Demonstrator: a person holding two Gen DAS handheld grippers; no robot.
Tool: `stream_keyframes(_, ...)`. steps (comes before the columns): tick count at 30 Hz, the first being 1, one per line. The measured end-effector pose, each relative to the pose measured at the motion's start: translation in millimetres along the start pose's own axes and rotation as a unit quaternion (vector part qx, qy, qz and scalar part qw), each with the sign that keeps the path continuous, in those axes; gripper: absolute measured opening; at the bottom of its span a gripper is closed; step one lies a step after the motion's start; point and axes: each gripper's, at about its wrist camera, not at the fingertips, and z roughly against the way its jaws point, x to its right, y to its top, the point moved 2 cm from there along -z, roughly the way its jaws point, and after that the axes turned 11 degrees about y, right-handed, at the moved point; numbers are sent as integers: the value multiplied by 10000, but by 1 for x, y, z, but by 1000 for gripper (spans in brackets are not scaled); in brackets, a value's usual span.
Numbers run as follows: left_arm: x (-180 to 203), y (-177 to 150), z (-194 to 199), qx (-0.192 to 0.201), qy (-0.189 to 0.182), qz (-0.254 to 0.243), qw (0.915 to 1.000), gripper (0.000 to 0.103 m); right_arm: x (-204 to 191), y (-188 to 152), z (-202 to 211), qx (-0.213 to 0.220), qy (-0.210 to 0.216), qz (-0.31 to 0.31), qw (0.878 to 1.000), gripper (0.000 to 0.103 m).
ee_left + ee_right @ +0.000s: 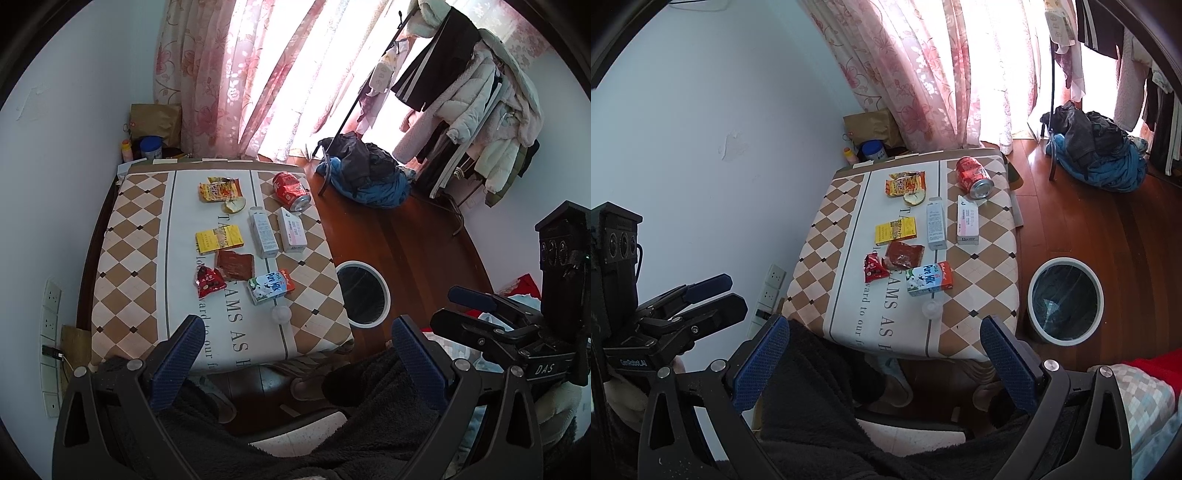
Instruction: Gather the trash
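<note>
Checkered cloth covers the table point(982, 258), trash spread over it: red can point(973, 177) on its side at the far right corner, two white boxes point(936, 223) side by side, yellow box point(895, 230), milk carton point(929, 278) nearest us, red wrapper point(873, 273) to its left. We see the bin point(1065, 301) on the wood floor just right of the table. Left gripper point(297, 349) and right gripper point(886, 345) both spread wide, empty, held back short of the table's near edge. Clothes pile point(1097, 155) and a coat rack point(476, 99) sit beyond, well apart from the bin.
</note>
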Motion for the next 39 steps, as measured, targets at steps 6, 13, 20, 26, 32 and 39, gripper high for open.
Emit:
stream_keyframes(6, 2, 2, 0, 10, 11, -2, 10000, 103, 0, -1, 1, 1, 2, 5, 10000, 103)
stream_keyframes(13, 2, 2, 1, 8, 12, -2, 10000, 103, 1, 2, 2, 4, 3, 3, 10000, 103)
stream_keyframes(20, 4, 8, 2, 12, 7, -18, 10000, 103, 1, 3, 3, 12, -2, 9, 10000, 103)
stream_keyframes(26, 3, 11, 2, 17, 8, -4, 10000, 103, 1, 3, 3, 3, 1, 11, 10000, 103)
stream_keyframes(32, -1, 11, 3, 16, 5, 19, 10000, 103, 0, 4, 4, 5, 13, 30, 10000, 103)
stream_keyframes(39, -9, 6, 5, 50, -2, 65, 10000, 103, -4, 12, 2, -11, 45, 78, 10000, 103)
